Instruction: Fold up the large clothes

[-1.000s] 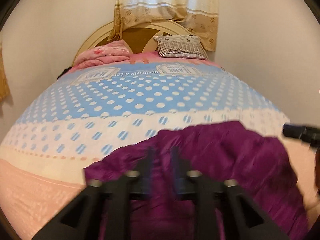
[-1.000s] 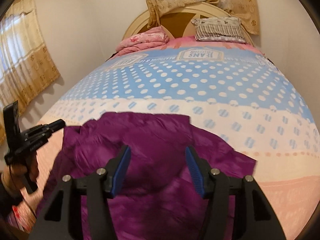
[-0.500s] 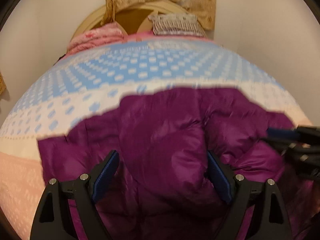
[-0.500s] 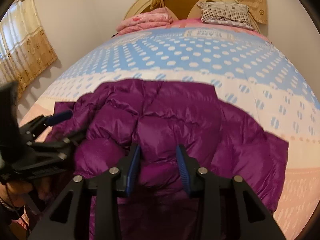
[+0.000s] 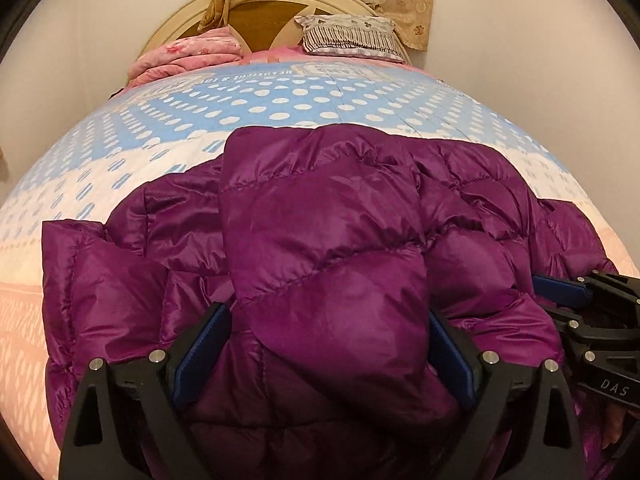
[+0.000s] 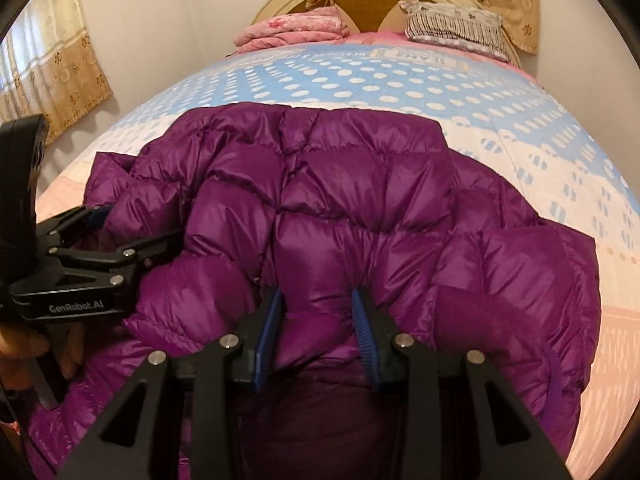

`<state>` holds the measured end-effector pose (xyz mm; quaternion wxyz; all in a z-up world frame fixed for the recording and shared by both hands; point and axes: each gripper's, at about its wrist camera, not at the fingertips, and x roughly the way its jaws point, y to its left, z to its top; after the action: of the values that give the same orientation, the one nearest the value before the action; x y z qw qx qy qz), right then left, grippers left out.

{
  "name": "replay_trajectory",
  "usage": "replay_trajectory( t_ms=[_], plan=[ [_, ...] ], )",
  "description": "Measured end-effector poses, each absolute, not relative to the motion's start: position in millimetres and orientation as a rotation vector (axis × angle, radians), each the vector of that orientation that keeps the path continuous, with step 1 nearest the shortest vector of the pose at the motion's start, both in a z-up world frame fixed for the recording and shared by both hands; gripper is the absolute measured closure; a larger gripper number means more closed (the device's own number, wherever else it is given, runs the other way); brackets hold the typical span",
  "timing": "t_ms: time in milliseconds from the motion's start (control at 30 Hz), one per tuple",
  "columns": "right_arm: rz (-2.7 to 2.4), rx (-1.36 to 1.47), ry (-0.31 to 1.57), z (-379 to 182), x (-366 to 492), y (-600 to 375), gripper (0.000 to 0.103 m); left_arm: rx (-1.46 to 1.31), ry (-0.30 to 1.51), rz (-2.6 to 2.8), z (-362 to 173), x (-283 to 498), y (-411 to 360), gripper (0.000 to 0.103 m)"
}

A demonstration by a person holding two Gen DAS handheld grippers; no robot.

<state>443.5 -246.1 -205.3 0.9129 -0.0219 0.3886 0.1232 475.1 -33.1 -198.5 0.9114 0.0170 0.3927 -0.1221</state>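
A shiny purple quilted puffer jacket lies bunched on the bed with the blue-and-white polka-dot cover, filling the near half of both wrist views from about 9 o'clock round to 3 o'clock. The left gripper has its blue-padded fingers spread wide on either side of a puffy fold, which sits between them without being pinched. The right gripper has its fingers partly drawn in around a narrower bulge of the same jacket; they appear to press into the fabric, though whether the hold is firm cannot be told.

The step in hand looks like taking a grip near the jacket's close edge, ahead of a lift or a fold away toward 12 o'clock. To do it well, I would draw the left fingers in on one clean layer, not a thick wad, since slippery down filling tends to squirm out. Both grips should sit level with each other, well apart, so the fold line runs straight. Lifting slowly would let trapped air escape and keep the bulk from springing back. At 12 o'clock, a striped pillow and a folded pink blanket rest well apart from the work.
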Motion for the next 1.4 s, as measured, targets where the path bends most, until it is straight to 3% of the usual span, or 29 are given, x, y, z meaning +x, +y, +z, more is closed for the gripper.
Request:
replay_trajectory(
  t_ms=[1033,1067,1167,1200,1400],
  plan=[
    [0.202,-0.109,0.79,-200.1,439.8,-231.8,0.062,0.061,0.85,-0.252,-194.8,480.1,-29.4,0.002],
    [0.193,-0.109,0.784,-191.1,432.5,-234.3,0.059,0.063,0.827,-0.241,-187.9,475.1,-25.6,0.002],
    [0.187,-0.081,0.728,-167.2,402.7,-246.6,0.026,0.019,0.78,-0.273,-159.8,447.2,-5.7,0.002],
    [0.196,-0.071,0.721,-160.2,387.5,-251.8,0.022,0.011,0.764,-0.278,-151.9,432.8,3.0,0.002],
    [0.2,0.0,0.801,-169.0,317.3,-285.8,0.022,0.046,0.762,-0.233,-150.1,342.8,47.4,0.002]
  ],
)
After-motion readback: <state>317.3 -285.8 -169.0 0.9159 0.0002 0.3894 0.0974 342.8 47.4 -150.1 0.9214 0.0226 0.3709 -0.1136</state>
